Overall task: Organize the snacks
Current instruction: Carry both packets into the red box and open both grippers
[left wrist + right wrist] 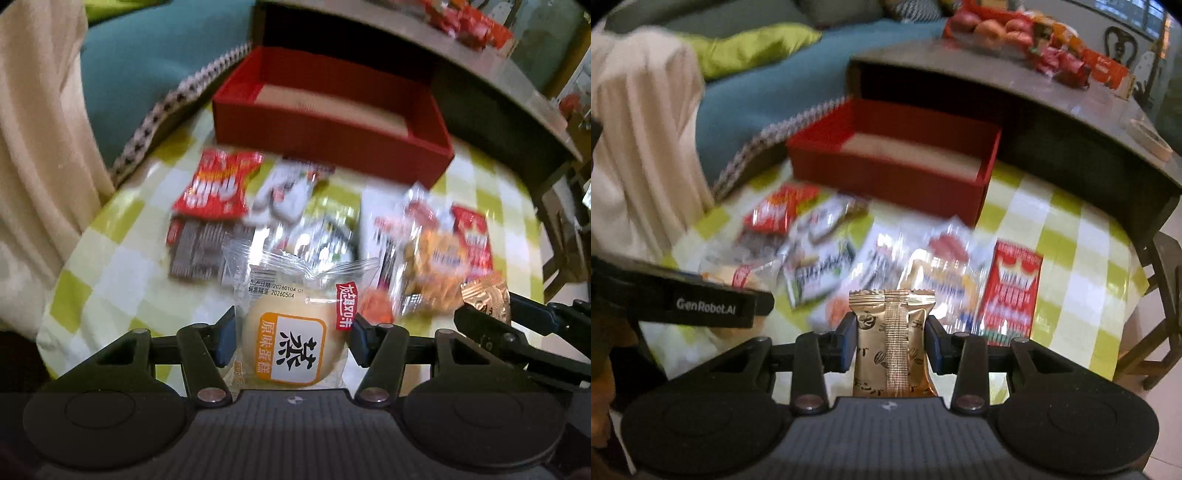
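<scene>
Where snacks (295, 221) lie: checked cloth (122, 266); sofa (768, 92).

Green-and-white checked cloth (1067, 236) covers the worktop, a teal sofa (768, 92) sits behind with a cream blanket (639, 122) (draped), grey table (1015, 85) beyond, wooden chair (1160, 325) at right.

A: What does the left hand-held gripper (291, 338) hold?
B: A clear-wrapped round cake (291, 339), pinched between its 2 blue pads; the cake is clear of the checked bench (110, 269).
A: And beyond it?
B: Blurred snack packets (221, 188) lie scattered; behind them sits a red box (325, 136), open-topped.
</scene>
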### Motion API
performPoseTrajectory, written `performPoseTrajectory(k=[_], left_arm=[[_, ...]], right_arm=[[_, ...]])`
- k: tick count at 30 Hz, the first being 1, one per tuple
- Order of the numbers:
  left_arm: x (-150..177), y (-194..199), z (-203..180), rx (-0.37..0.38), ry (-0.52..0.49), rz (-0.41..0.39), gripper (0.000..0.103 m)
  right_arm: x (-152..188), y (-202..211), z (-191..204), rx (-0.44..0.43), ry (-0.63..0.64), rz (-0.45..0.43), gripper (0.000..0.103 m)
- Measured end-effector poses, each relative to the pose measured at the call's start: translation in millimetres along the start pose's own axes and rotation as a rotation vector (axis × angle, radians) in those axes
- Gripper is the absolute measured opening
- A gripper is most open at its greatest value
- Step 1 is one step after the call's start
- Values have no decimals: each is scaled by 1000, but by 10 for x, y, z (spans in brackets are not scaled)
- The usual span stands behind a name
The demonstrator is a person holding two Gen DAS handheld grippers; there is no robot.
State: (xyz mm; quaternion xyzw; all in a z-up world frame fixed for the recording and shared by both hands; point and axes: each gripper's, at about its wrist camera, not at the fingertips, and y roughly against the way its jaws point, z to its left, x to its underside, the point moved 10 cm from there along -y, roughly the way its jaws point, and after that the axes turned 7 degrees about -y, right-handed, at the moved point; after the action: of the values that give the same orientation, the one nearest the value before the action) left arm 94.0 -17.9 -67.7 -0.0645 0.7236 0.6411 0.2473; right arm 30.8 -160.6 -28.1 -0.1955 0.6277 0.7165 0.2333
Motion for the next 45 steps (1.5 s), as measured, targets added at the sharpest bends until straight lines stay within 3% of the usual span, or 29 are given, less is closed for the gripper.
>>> performPoseTrajectory(k=[15, 26, 33, 41, 45], left_arm=[[-1248, -378, -2, 46, 96, -79, 65], [-2023, -710, 77, 13, 90, -139, 65], [-2224, -1008, 111, -16, 82, -136, 65], [-2202, -1308, 156, -31, 82, -88, 66], [-2180, -1372, 178, -40, 80, -79, 61]], right_arm=[[-1244, -497, -299, -13, -83, -108, 50], [-1897, -1033, -436, 12, -97, -152, 50], [-2042, -1464, -430, 4, -95, -122, 50], [-1991, -1856, -500, 12, -80, -68, 50], [-1975, -1984, -500, 5, -64, -58, 51]])
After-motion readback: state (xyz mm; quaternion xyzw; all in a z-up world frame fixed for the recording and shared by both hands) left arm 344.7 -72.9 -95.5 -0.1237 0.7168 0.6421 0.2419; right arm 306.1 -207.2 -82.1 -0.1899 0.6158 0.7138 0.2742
